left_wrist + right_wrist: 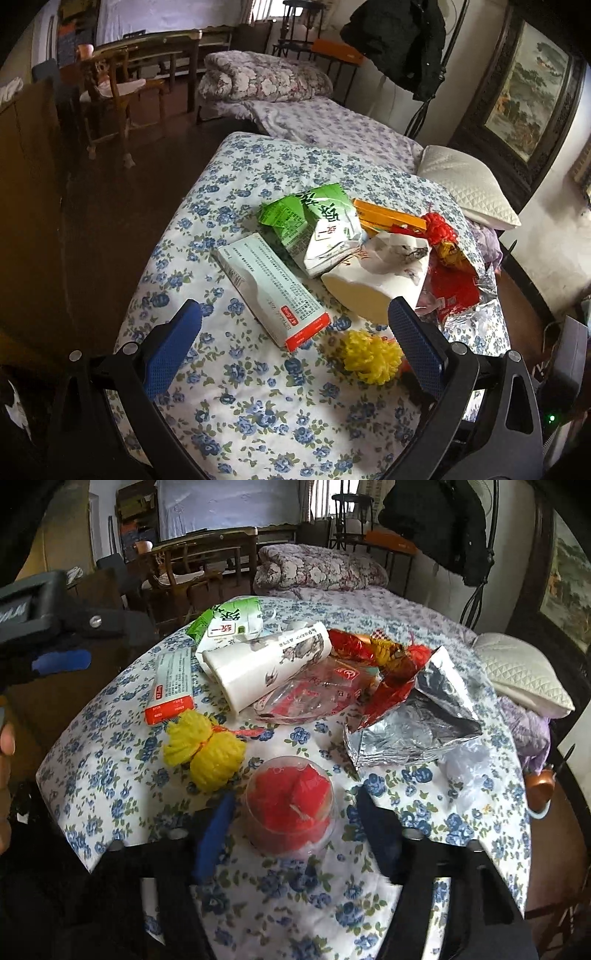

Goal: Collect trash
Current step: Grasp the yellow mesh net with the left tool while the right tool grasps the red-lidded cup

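Trash lies in a heap on the blue-flowered bedspread (258,406). A white and red carton box (271,290) lies between and just beyond the fingers of my open left gripper (293,338). Past it are a green drink carton (317,225), a white paper cup (376,280), a yellow foam net (371,356) and red wrappers (448,266). My right gripper (295,827) is open, with a clear plastic cup holding red scraps (291,805) between its fingers. The yellow net (205,747), the white cup (266,662) and a silver foil bag (410,720) lie beyond. The left gripper shows at the left edge (59,661).
A white quilted pillow (469,184) lies at the bed's right side. A folded floral quilt (266,75) sits at the far end. A wooden chair (114,92) and table stand on the dark floor to the left. A framed painting (528,92) hangs on the right wall.
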The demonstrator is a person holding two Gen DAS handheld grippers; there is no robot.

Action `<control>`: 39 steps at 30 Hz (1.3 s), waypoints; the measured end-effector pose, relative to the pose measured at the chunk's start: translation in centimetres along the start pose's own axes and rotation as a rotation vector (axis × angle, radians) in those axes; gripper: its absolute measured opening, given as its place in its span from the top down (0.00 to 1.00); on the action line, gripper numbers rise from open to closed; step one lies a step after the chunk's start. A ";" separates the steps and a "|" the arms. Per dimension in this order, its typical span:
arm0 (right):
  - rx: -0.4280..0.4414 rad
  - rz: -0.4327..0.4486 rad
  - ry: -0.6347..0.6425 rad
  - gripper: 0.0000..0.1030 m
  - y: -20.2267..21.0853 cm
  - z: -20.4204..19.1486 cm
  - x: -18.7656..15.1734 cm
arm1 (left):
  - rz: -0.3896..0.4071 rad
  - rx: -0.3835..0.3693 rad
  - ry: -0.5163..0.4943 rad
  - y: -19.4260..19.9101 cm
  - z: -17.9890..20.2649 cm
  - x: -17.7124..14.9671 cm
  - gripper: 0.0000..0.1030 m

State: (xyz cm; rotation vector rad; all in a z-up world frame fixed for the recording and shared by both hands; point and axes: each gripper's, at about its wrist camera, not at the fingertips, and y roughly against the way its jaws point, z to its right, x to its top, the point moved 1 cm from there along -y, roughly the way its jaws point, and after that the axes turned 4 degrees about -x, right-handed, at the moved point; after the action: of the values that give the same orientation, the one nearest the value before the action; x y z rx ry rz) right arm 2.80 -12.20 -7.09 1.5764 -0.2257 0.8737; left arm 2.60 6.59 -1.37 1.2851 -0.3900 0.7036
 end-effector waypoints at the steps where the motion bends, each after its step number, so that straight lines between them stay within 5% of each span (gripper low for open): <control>1: 0.007 0.005 -0.010 0.51 -0.1 0.3 0.1 | -0.004 0.000 0.004 -0.1 -0.1 0.0 0.07; 16: -0.049 0.042 -0.125 0.51 2.9 6.7 -1.4 | -0.165 -0.082 -0.102 -3.1 4.7 -2.6 0.07; 29: -0.073 0.051 -0.287 0.50 3.8 11.2 -2.6 | -0.223 -0.012 -0.223 -6.2 8.9 -4.0 0.13; 34: -0.073 0.031 -0.338 0.50 3.9 12.0 -4.0 | -0.280 -0.007 -0.229 -7.8 8.9 -4.3 0.36; 39: -0.081 0.038 -0.356 0.50 4.5 12.2 -5.2 | -0.246 0.035 -0.275 -8.0 9.4 -4.4 0.51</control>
State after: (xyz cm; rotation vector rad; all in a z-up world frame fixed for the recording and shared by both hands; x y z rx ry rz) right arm 1.36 -26.16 -6.40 1.6484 -0.5398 0.5992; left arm 5.79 -4.49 -7.54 1.4395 -0.4340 0.3284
